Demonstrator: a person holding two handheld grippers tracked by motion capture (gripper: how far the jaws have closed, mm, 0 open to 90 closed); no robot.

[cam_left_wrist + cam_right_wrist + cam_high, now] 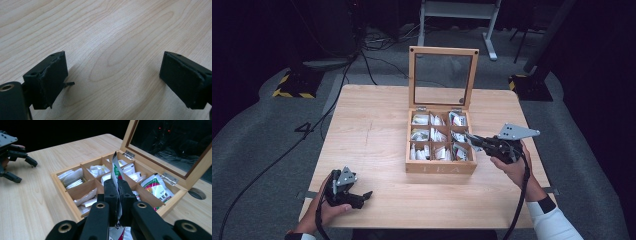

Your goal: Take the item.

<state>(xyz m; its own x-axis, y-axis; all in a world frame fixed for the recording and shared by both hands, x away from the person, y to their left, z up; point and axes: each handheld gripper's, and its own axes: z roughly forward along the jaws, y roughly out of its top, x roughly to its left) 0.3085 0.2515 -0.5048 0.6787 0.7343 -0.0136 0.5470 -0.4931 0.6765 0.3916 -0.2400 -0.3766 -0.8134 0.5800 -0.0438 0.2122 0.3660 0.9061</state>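
Here, line by line:

Right gripper: the black two-fingered right gripper [117,195] has its fingers closed flat on a thin white sachet with red and green print [115,168]; in the high view the right gripper [473,140] sits at the right edge of the box.

Sachet and fingers: the sachet stands on edge between the two pads. Its upper end rises above the fingertips and its lower end hangs out beneath them, so the fingers [110,192] pinch it around its middle.

Sachet and box: the sachet is held over the right-hand compartments of the light wooden nine-compartment box with the open glass lid [61,192]. Whether its tip touches anything inside the box I cannot tell.

Box: it stands [441,169] on the pale wooden bench [372,135], right of centre, with the lid upright at the far side. Its compartments hold more white sachets [71,178], and a larger packet printed in green and red [156,186] lies in the corner compartment near the hinge.

Left gripper: the black left gripper [346,191] rests low at the near left corner of the bench, well apart from the box.

Left fingers: spread wide [55,80], with bare wood grain between them and nothing held.
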